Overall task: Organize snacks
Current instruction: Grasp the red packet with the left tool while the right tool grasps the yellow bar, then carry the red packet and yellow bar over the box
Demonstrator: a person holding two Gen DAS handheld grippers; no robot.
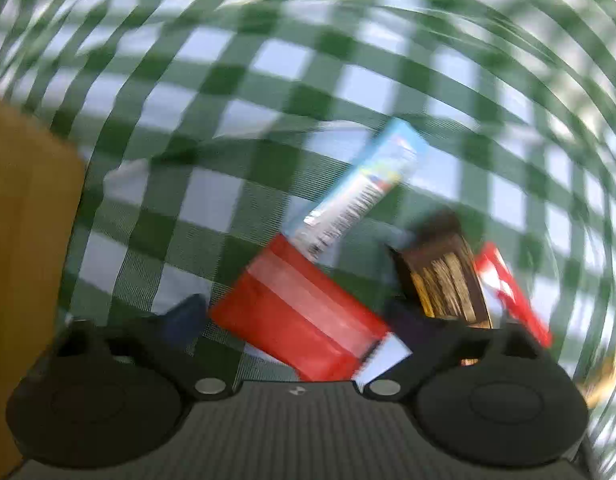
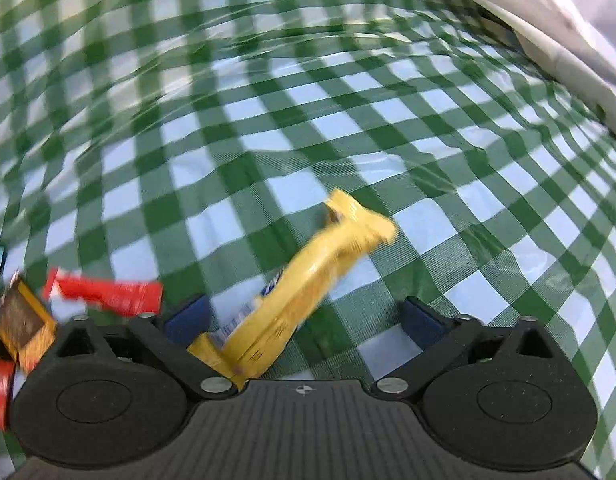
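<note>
Right wrist view: my right gripper (image 2: 304,320) jaws spread, nothing gripped. Yellow snack bar (image 2: 300,288) between jaws, near my left pad (image 2: 188,318), long axis diagonal. My left gripper (image 1: 296,320) spread over red packet (image 1: 304,312), ungripped.

Blurred past reading: print on the yellow wrapper (image 2: 308,280) between the fingers (image 2: 188,316). Cut off left of them: brown packet (image 2: 22,326).
</note>
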